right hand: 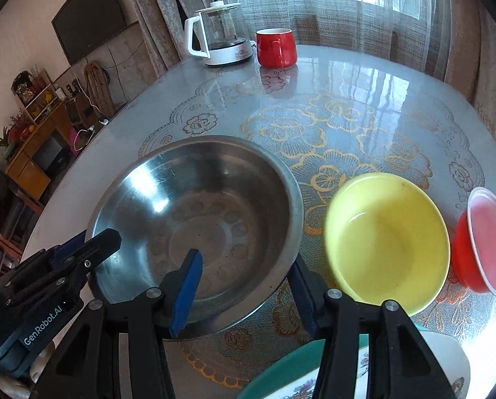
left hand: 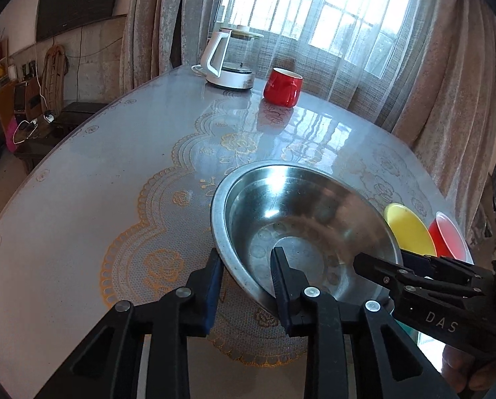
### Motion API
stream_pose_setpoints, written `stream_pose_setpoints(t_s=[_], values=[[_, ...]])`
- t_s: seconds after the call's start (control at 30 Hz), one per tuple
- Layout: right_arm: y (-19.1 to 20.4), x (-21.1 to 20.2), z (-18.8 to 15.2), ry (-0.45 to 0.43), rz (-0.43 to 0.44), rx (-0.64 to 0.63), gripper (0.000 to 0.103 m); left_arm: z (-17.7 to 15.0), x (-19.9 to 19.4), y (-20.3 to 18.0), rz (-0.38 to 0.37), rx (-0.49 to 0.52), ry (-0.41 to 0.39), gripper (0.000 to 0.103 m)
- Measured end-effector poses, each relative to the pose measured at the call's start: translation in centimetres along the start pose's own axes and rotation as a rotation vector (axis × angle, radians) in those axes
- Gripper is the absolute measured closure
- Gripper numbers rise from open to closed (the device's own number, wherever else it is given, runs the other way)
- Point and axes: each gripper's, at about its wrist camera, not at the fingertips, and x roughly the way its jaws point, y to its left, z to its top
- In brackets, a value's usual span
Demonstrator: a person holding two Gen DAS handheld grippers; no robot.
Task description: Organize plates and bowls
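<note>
— Where's your steel bowl [right hand: 198,199]?
— On the table [right hand: 347,76], just beside the yellow bowl [right hand: 387,239]. Your left gripper [left hand: 248,259] is pinching its rim. Your right gripper [right hand: 244,266] straddles the near rim, fingers apart, not clamped

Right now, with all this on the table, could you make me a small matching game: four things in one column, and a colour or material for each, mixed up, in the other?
Things:
1. big bowl
2. small bowl
3. mug
4. kettle

Descriptions:
A. white base and handle, clear glass body
B. yellow
C. shiny metal
D. red, with a handle

Pairs: 1-C, 2-B, 3-D, 4-A
</note>
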Motion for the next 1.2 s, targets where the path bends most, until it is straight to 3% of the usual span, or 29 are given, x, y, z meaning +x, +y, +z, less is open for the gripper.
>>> stream_pose_setpoints(t_s=[0.27, 0.63, 1.0, 1.2], values=[[3.6, -2.7, -2.3, -0.042, 0.008, -0.127, 0.057, -2.4, -4.0, 2.2, -0.014, -0.049, -0.031, 0.073], [6.9, -6.0, -6.6, -0.059, 0.108, -0.143, 0.057, -6.9, -10.1, 3.7, 0.004, -0.046, -0.068, 0.070], [8.2, -6.3, -10.5, -0.006, 0.122, -0.190, 0.057, -11.0, -11.1, 4.4, 0.034, -0.063, -0.013, 0.070], [8.4, -6.4, -12.1, 0.008, 0.128, -0.209, 0.056, -11.9, -11.6, 4.8, 0.063, -0.076, -0.028, 0.065]])
